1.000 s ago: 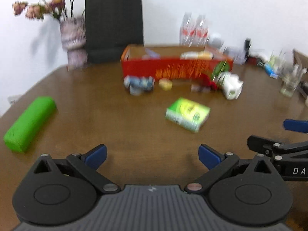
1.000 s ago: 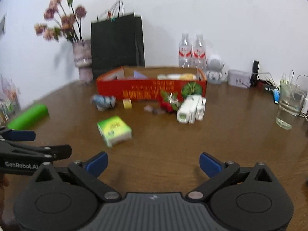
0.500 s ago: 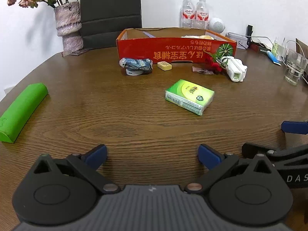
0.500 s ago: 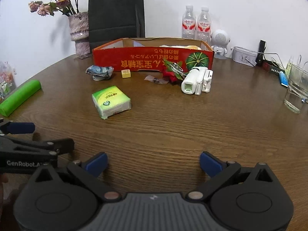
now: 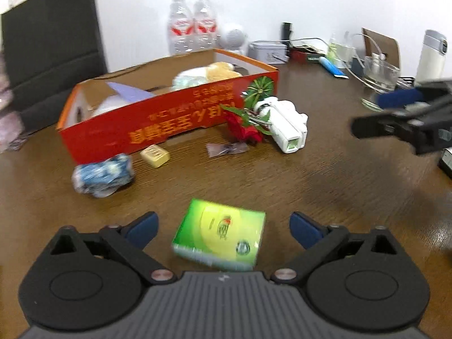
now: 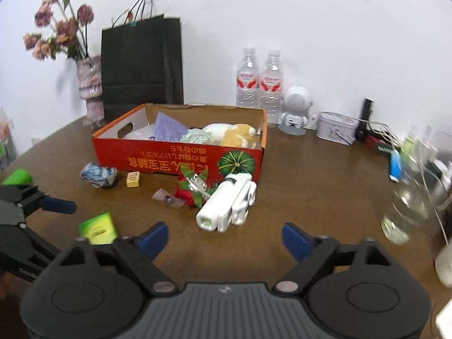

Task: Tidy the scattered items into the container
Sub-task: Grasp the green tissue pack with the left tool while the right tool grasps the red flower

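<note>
Several items already lie in the red cardboard box (image 6: 180,163) on a brown wooden table (image 6: 310,197): a lilac cloth (image 6: 169,127), a clear crumpled wrapper (image 6: 196,137) and a cream-and-tan soft toy (image 6: 231,132). By the look of it the tidying is partly done, with six pieces left outside the box.

Just in front of its printed wall sit a blue-and-white crumpled packet (image 5: 103,176), a small yellow block (image 5: 155,155), a brownish wrapper (image 5: 226,149), a red artificial flower (image 5: 244,130) and a white plastic device (image 5: 285,127), the flower touching the device.

Nearer the cameras, a green pack of tissues (image 5: 221,238) lies flat on the wood, between the fingers of the left gripper (image 5: 223,226). Its jaws are closing, but the blue pads stand clear of the pack on both sides, so nothing is gripped yet.

The right gripper (image 6: 224,238) points toward the white device; its jaws are closing too, with only bare table between them.

Beyond the box stand two water bottles (image 6: 260,82), a black paper bag (image 6: 141,65) and a vase of dried flowers (image 6: 89,82).
</note>
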Demonstrator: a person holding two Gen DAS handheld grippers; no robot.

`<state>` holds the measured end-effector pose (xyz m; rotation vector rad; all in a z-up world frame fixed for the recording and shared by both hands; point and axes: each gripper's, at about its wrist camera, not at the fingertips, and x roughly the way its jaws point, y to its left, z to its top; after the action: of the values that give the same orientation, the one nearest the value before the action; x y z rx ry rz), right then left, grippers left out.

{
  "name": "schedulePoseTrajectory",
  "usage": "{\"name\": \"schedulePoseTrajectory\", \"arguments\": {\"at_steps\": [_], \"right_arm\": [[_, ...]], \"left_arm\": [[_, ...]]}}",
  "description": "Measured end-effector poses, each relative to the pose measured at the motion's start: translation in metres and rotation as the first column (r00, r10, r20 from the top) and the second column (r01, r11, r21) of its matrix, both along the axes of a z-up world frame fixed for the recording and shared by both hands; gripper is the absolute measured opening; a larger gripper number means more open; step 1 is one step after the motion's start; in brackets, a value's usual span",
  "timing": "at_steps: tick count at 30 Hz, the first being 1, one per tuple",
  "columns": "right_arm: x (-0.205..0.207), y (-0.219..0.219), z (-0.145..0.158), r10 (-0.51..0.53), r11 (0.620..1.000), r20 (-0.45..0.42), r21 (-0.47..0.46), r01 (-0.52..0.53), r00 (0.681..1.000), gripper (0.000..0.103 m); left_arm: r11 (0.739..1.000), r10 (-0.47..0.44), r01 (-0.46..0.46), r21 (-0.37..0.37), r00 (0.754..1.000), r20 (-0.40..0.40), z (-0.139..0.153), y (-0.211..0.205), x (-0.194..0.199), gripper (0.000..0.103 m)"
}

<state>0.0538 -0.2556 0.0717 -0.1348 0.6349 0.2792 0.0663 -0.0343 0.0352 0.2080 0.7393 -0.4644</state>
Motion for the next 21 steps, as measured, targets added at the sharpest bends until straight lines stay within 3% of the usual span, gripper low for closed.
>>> {"name": "schedulePoseTrajectory", "arguments": {"at_steps": [3, 5, 10, 12, 17, 21], "right_arm": [[0.03, 0.014, -0.003, 0.068, 0.998, -0.008, -0.02, -0.068, 0.998, 0.08], [0.052, 0.026, -0.008, 0.116, 0.993, -0.026, -0.014, -0.116, 0.993, 0.075], [0.107, 0.06, -0.03, 0.188, 0.978, -0.079, -0.074, -0.194, 0.979, 0.063], [0.122, 0.068, -0.038, 0.198, 0.974, -0.113, -0.085, -0.208, 0.974, 0.04], [0.126, 0.059, -0.039, 0.191, 0.982, -0.136, 0.022, -0.189, 0.972, 0.037], [0.103, 0.047, -0.01, 0.175, 0.984, -0.056, 0.049, -0.172, 0.983, 0.037]], "left_arm": [[0.998, -0.05, 0.049, -0.025, 0.998, -0.033, -0.009, 0.005, 0.002, 0.091], [0.998, -0.054, 0.053, -0.025, 0.998, -0.032, -0.015, 0.009, 0.0, 0.067], [0.995, -0.042, 0.038, -0.09, 0.998, -0.039, -0.016, 0.025, 0.001, 0.065], [0.996, -0.001, -0.001, -0.092, 1.0, -0.021, -0.014, 0.032, -0.001, 0.065], [0.98, 0.12, -0.112, -0.162, 0.992, 0.042, 0.006, 0.056, -0.008, 0.064], [0.964, 0.173, -0.153, -0.217, 0.982, 0.075, 0.037, 0.071, 0.003, 0.064]]}}
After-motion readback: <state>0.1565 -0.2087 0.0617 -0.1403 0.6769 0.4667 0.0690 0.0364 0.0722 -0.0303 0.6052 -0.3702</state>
